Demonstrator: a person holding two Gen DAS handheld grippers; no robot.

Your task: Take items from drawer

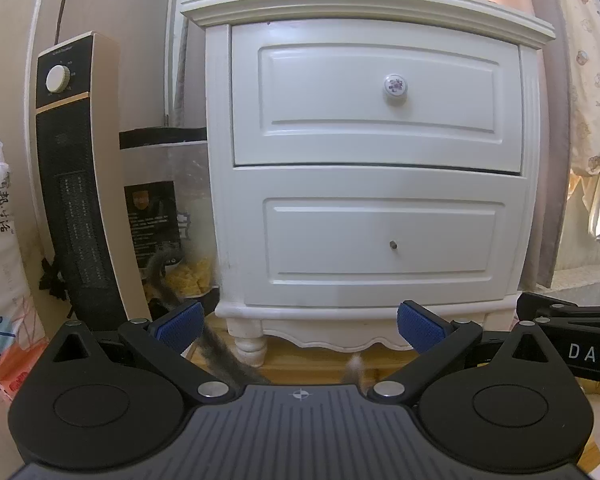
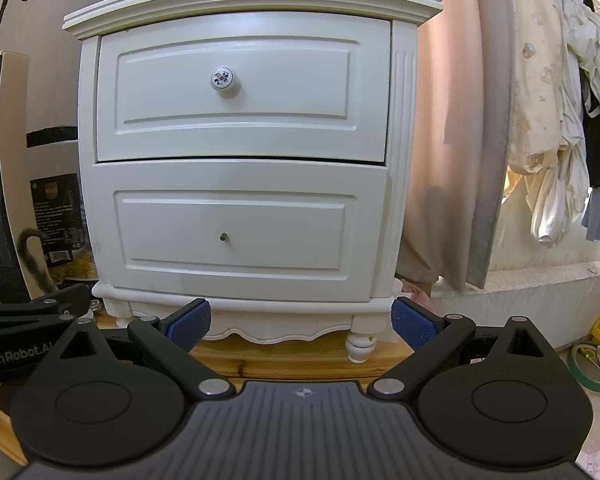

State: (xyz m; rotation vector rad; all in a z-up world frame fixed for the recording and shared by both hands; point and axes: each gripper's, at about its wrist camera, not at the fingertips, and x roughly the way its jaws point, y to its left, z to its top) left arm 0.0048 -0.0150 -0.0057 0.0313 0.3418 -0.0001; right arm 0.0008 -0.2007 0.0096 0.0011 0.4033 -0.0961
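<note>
A white two-drawer nightstand [image 1: 376, 168] stands straight ahead; it also shows in the right wrist view [image 2: 240, 152]. The top drawer [image 1: 376, 96] is shut and has a round patterned knob [image 1: 395, 86], also seen in the right wrist view [image 2: 223, 79]. The bottom drawer [image 1: 380, 240] is shut and has only a small metal stud [image 1: 393, 245]. My left gripper [image 1: 300, 322] is open and empty, low in front of the nightstand's base. My right gripper [image 2: 300, 320] is open and empty at the same height, beside the left one. The drawers' contents are hidden.
A tower heater [image 1: 76, 176] stands left of the nightstand, with a dark box [image 1: 156, 208] between them. A cat's grey tail [image 1: 204, 320] crosses near the left fingers. Pink curtains [image 2: 452, 120] and hanging clothes [image 2: 560, 120] are to the right. The floor is wooden [image 2: 280, 356].
</note>
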